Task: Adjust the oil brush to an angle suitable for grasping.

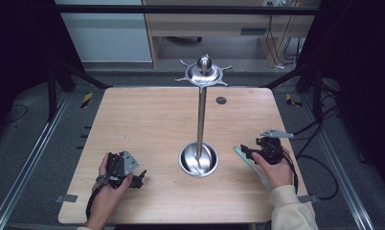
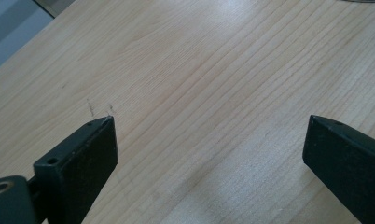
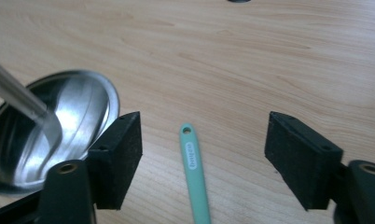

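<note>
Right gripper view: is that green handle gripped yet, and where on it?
No. The right gripper is open, its jaws standing wide on either side of the green handle, which lies on the table untouched. The left gripper is open too, holding nothing.

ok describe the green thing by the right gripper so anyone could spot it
On the wooden table, find the steel stand with its round dish base. Just to its right, between the right gripper's open jaws, lies a slim mint-green handle with a small hole at its tip, the one coloured item there.
</note>
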Tool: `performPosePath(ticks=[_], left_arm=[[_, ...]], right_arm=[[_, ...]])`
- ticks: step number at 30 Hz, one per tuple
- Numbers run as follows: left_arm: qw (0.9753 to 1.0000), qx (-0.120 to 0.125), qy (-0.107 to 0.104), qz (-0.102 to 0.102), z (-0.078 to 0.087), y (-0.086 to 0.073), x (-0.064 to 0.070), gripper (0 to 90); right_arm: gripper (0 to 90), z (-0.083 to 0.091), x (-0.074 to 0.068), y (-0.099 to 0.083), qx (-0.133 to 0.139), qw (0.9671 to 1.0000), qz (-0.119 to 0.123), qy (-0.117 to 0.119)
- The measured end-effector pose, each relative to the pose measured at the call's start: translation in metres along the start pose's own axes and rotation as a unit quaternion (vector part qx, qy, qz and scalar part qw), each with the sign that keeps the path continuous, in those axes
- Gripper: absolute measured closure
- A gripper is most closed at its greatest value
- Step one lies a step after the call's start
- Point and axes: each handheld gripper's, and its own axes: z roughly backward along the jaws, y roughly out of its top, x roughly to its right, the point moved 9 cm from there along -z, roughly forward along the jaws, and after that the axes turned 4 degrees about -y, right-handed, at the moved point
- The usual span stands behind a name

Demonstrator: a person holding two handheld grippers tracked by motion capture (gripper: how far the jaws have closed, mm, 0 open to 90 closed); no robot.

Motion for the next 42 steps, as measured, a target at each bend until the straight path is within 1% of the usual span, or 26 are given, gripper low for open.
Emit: performPosePath(ticks=[1, 2, 3, 6, 9, 10, 11, 12, 13, 14, 15, 16, 19, 21, 22, 24, 27, 28, 29, 34, 35, 36, 37, 38, 40, 42], left_arm=[[1.0000, -0.001, 0.000, 0.000, 0.000, 0.000, 0.000, 2.8], [1.0000, -0.001, 0.000, 0.000, 0.000, 0.000, 0.000, 2.8], [1.0000, 0.000, 0.001, 0.000, 0.000, 0.000, 0.000, 2.7], [1.0000, -0.001, 0.000, -0.001, 0.000, 0.000, 0.001, 2.7], [1.0000, -0.001, 0.001, -0.001, 0.000, 0.000, 0.000, 2.7], [1.0000, -0.001, 0.001, -0.001, 0.000, 0.000, 0.000, 2.7], [1.0000, -0.001, 0.000, 0.000, 0.000, 0.000, 0.000, 2.7], [1.0000, 0.000, 0.002, -0.001, 0.000, 0.000, 0.000, 2.7], [1.0000, 0.000, 0.002, -0.001, 0.000, 0.000, 0.000, 2.7], [1.0000, -0.001, 0.001, -0.001, 0.000, 0.000, 0.000, 2.7], [1.0000, -0.001, 0.001, -0.001, 0.000, 0.000, 0.000, 2.7], [1.0000, 0.000, 0.001, -0.001, 0.000, 0.000, 0.000, 2.7], [1.0000, 0.000, 0.001, -0.001, 0.000, 0.001, 0.001, 2.7], [1.0000, 0.000, 0.001, -0.001, 0.000, 0.001, 0.001, 2.7], [1.0000, 0.000, 0.001, -0.001, 0.000, 0.001, 0.001, 2.7], [1.0000, 0.000, 0.001, -0.002, 0.000, 0.001, 0.001, 2.7], [1.0000, 0.000, 0.001, -0.003, -0.001, 0.001, 0.001, 2.7], [1.0000, 0.000, 0.001, -0.003, -0.001, 0.001, 0.001, 2.7], [1.0000, -0.001, 0.000, -0.003, -0.001, 0.001, 0.002, 2.7], [1.0000, 0.000, 0.000, -0.003, -0.001, 0.001, 0.002, 2.7], [1.0000, -0.001, 0.000, -0.004, -0.001, 0.001, 0.002, 2.7], [1.0000, -0.001, 0.000, -0.004, -0.001, 0.001, 0.002, 2.7], [1.0000, -0.001, 0.000, -0.004, -0.001, 0.001, 0.002, 2.8], [1.0000, 0.000, 0.000, -0.004, -0.001, 0.001, 0.002, 2.7], [1.0000, -0.001, 0.000, -0.004, -0.001, 0.001, 0.002, 2.7], [1.0000, 0.000, 0.000, -0.005, -0.001, 0.001, 0.002, 2.7]], right_arm=[[30.8, -0.002, -0.003, -0.001, -0.004, 0.9999, 0.011, 0.001], [30.8, -0.002, -0.003, -0.001, -0.004, 0.9999, 0.011, 0.001], [37.3, -0.004, -0.011, -0.002, -0.011, 0.9995, 0.030, 0.004], [42.0, -0.006, -0.018, -0.005, -0.021, 0.9980, 0.060, 0.006], [48.2, -0.008, -0.025, -0.006, -0.024, 0.9964, 0.081, 0.013], [48.2, -0.008, -0.025, -0.006, -0.024, 0.9964, 0.081, 0.013], [50.2, -0.008, -0.027, -0.006, -0.026, 0.9956, 0.089, 0.016], [52.9, -0.008, -0.033, -0.007, -0.028, 0.9937, 0.105, 0.026], [54.7, -0.009, -0.036, -0.008, -0.031, 0.9927, 0.112, 0.031], [56.4, -0.010, -0.039, -0.009, -0.032, 0.9909, 0.127, 0.032], [56.4, -0.010, -0.039, -0.009, -0.032, 0.9909, 0.127, 0.032], [59.7, -0.012, -0.042, -0.010, -0.036, 0.9876, 0.150, 0.033], [68.2, -0.016, -0.041, -0.012, -0.045, 0.9849, 0.165, 0.027], [76.5, -0.020, -0.037, -0.015, -0.058, 0.9848, 0.163, 0.019], [78.6, -0.022, -0.036, -0.017, -0.066, 0.9848, 0.160, 0.016], [83.5, -0.025, -0.032, -0.021, -0.082, 0.9838, 0.159, 0.008], [88.5, -0.029, -0.029, -0.025, -0.096, 0.9826, 0.159, -0.001], [88.5, -0.029, -0.029, -0.025, -0.096, 0.9826, 0.159, -0.001], [90.0, -0.031, -0.027, -0.027, -0.103, 0.9818, 0.160, -0.006], [90.0, -0.035, -0.025, -0.030, -0.114, 0.9803, 0.161, -0.008], [90.0, -0.036, -0.024, -0.031, -0.117, 0.9798, 0.162, -0.010], [90.0, -0.038, -0.023, -0.033, -0.124, 0.9785, 0.164, -0.012], [90.0, -0.039, -0.022, -0.034, -0.126, 0.9786, 0.162, -0.014], [90.0, -0.039, -0.022, -0.035, -0.130, 0.9778, 0.164, -0.015], [90.0, -0.040, -0.022, -0.035, -0.131, 0.9778, 0.163, -0.014], [90.0, -0.040, -0.022, -0.036, -0.133, 0.9771, 0.165, -0.013]])
